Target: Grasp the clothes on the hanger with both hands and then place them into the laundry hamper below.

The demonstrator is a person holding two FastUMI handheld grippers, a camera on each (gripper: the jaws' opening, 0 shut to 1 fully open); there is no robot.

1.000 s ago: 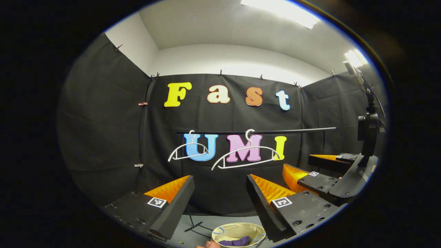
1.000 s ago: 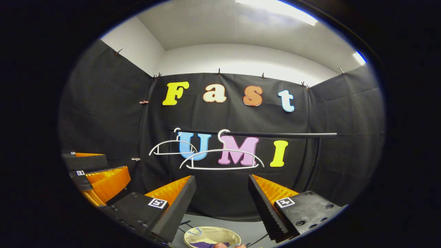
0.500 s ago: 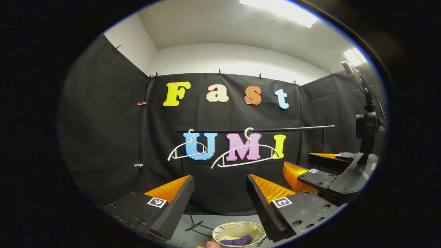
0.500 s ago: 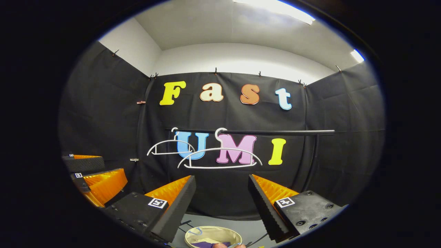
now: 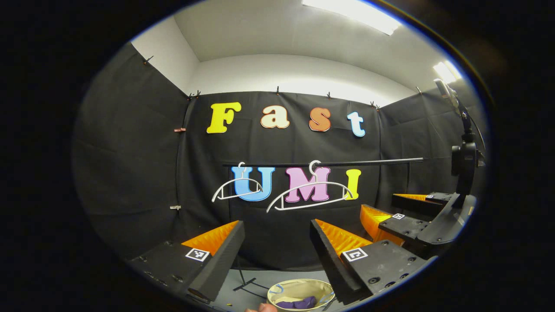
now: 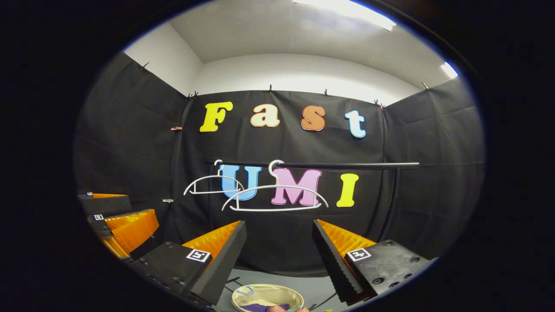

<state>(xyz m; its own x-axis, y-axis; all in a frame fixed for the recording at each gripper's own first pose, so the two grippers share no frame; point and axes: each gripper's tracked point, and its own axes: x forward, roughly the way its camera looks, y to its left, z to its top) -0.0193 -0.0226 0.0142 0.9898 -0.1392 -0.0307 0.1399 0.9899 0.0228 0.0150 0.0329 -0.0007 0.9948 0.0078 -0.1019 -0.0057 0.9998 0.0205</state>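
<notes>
Both tools (image 5: pixel 277 236) above hampered clothes (image 5: pixel 299 303), seemingly.

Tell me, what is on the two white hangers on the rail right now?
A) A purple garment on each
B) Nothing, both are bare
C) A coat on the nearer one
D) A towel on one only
B: both hangers hang bare on the rail, and purple cloth already lies in the hamper below.

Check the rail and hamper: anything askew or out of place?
Nothing is damaged or spilled. Both hangers hang bare on the rail, the nearer one slightly tilted. Purple clothes already lie in the hamper below.
</notes>
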